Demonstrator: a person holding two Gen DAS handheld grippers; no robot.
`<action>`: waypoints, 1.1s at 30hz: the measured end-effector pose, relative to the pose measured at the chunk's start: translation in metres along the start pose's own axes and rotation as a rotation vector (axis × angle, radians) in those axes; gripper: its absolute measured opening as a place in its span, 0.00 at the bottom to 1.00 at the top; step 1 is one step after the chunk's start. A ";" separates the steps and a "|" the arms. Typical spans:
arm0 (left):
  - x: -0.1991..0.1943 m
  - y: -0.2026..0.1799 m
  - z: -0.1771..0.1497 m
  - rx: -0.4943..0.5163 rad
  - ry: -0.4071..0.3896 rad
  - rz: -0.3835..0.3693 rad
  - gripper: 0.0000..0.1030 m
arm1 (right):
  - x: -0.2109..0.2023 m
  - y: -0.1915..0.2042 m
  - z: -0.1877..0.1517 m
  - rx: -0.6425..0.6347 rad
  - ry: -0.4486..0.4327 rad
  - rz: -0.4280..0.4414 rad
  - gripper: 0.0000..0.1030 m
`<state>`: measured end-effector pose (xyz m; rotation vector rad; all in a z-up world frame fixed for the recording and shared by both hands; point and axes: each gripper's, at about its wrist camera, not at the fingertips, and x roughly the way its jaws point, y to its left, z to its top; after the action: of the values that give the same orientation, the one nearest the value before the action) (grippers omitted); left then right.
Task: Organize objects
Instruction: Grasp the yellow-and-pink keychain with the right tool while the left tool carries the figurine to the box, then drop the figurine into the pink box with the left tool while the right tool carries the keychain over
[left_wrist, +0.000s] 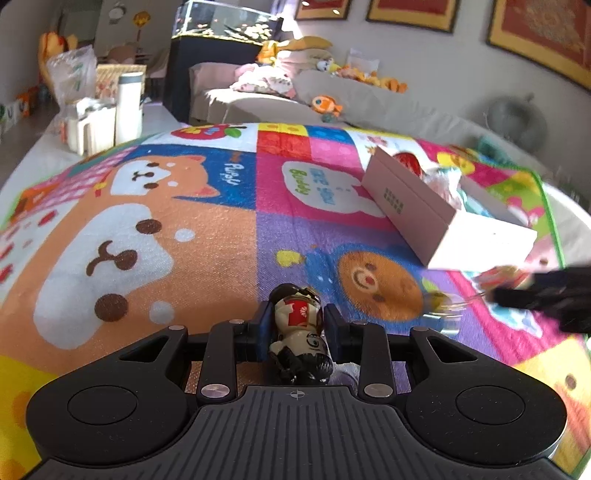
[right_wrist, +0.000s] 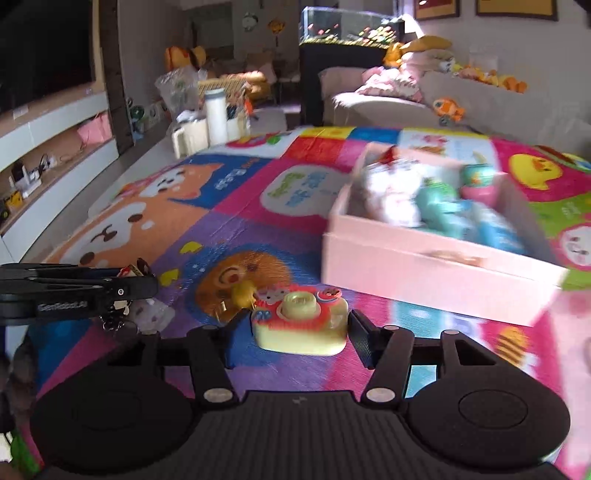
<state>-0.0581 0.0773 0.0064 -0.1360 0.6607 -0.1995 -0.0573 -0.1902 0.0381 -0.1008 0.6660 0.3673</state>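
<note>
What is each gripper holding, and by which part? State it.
Left gripper: shut on the panda figurine, clamped by its sides at mid-body. Right gripper: jaws flank the toy camera, gaps showing, so no hold.

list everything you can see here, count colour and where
figurine: 1, black, white and red, clamped in left gripper
toy camera: 1, yellow and red, on mat between right gripper's fingers
box: 1, pink, on mat, toys inside
play mat: 1, multicoloured cartoon print, on floor
sofa: 1, beige, behind mat, plush toys on it
fish tank: 1, dark, by sofa
left gripper: shut
right gripper: open
</note>
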 end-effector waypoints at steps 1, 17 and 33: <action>-0.001 -0.004 0.000 0.017 0.013 -0.005 0.32 | -0.012 -0.007 -0.002 0.002 -0.019 -0.013 0.54; 0.023 -0.149 0.136 0.108 -0.127 -0.356 0.32 | -0.100 -0.106 -0.022 0.209 -0.293 -0.174 0.54; 0.056 -0.115 0.090 0.017 -0.065 -0.263 0.30 | -0.073 -0.134 -0.031 0.285 -0.212 -0.152 0.54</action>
<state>0.0248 -0.0417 0.0653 -0.2125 0.5752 -0.4514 -0.0799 -0.3439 0.0558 0.1566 0.4910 0.1311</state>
